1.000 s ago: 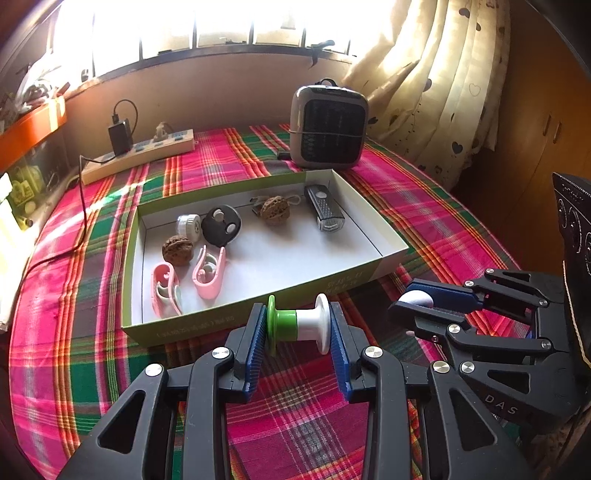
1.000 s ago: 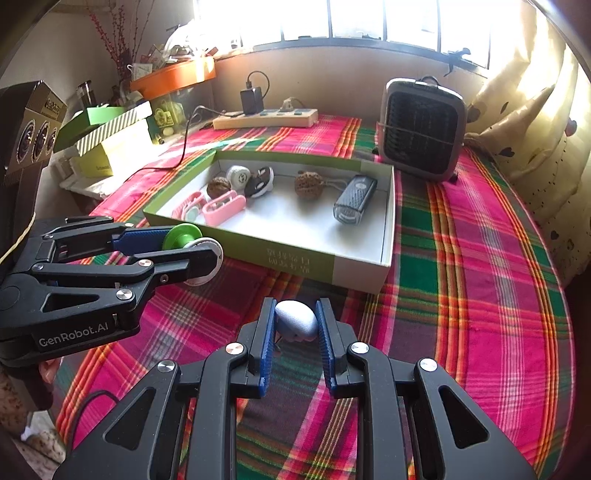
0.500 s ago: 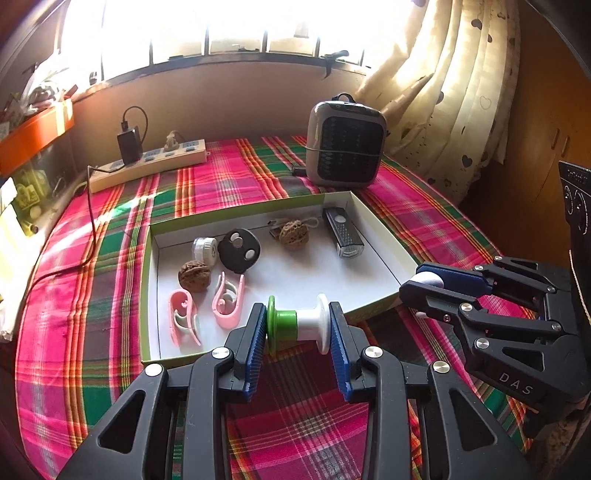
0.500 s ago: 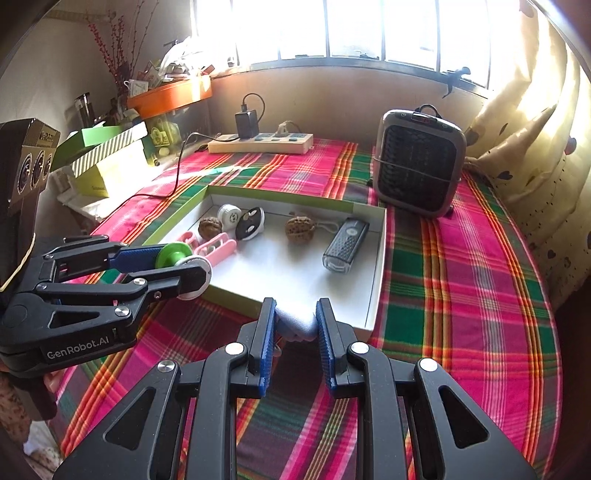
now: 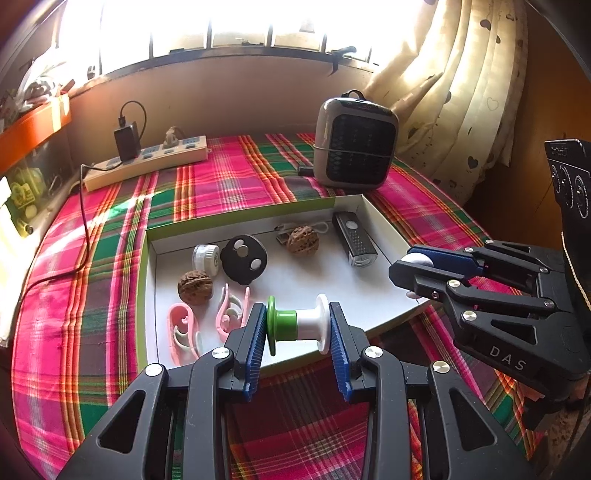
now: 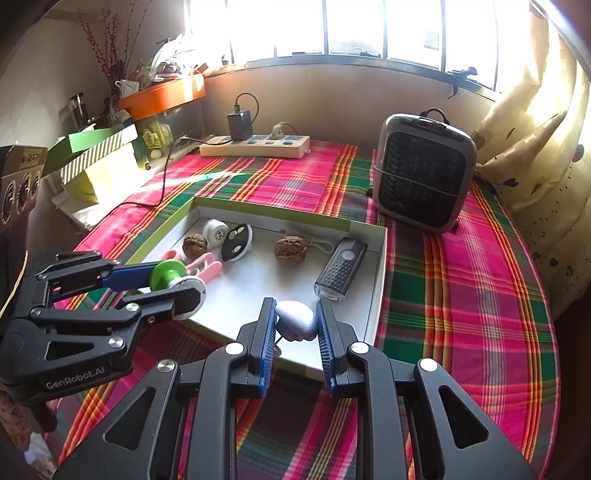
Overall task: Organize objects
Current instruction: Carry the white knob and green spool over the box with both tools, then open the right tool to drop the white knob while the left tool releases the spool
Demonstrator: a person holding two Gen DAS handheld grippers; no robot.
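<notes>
Left claw (image 5: 297, 328) clamped on spool (image 5: 297, 325), axis crosswise, green end left; right claw (image 6: 295, 321) clamped on white egg (image 6: 296, 320)

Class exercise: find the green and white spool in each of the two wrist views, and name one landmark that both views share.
Left wrist view: green and white spool at lower centre, clamped between the left gripper fingers.
Right wrist view: spool at left, in that same gripper.
Shared landmark: grey heater behind the box.

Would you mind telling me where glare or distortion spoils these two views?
Left wrist view: the window is blown out white, and a sunlit patch glares on the tablecloth. Right wrist view: the window is likewise overexposed; fisheye bends the box edges, corners vignetted.
</notes>
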